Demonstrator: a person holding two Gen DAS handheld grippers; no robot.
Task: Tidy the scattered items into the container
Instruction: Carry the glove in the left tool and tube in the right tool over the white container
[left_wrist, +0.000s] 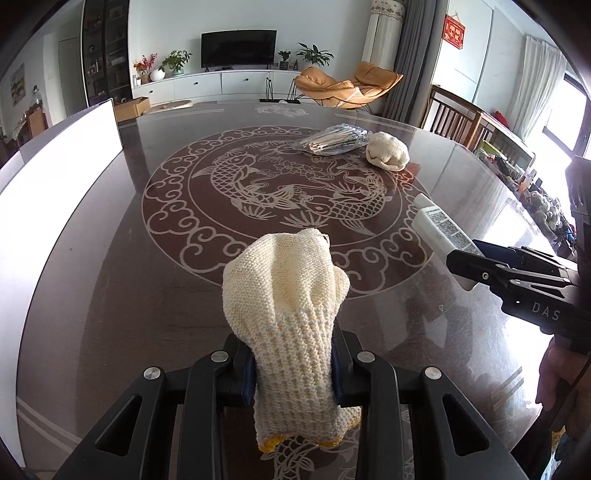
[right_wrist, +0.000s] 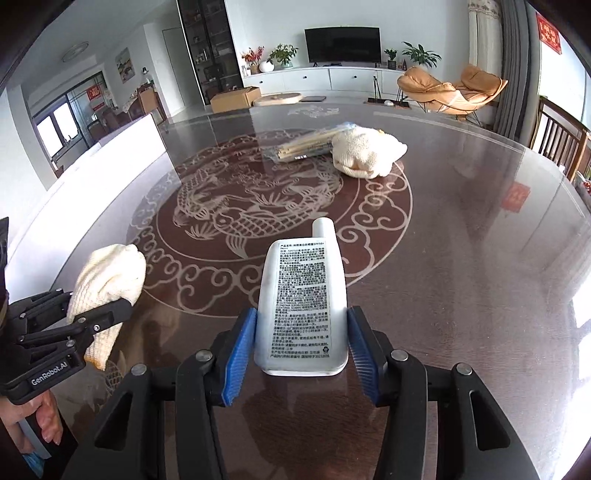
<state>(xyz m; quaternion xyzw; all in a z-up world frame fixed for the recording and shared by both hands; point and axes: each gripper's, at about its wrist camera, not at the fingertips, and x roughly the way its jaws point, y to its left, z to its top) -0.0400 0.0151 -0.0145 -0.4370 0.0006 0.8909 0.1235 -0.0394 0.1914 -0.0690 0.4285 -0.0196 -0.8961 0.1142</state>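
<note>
Cream knitted cotton glove (left_wrist: 284, 295) clamped in left gripper (left_wrist: 293, 373); white flat plastic bottle with printed label (right_wrist: 301, 302) clamped in right gripper (right_wrist: 301, 343).

Both lifted clear of dark glass-topped table (right_wrist: 461, 258), likely for carrying to white container (left_wrist: 62, 177) at left. Second cream glove (left_wrist: 388, 151) and bagged chopsticks (left_wrist: 336, 138) remain on far tabletop, touching.

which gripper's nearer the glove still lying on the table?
Right. The right gripper, holding a bottle, sits on the side of the loose glove; the left gripper, clamping another glove, is farther across.
</note>
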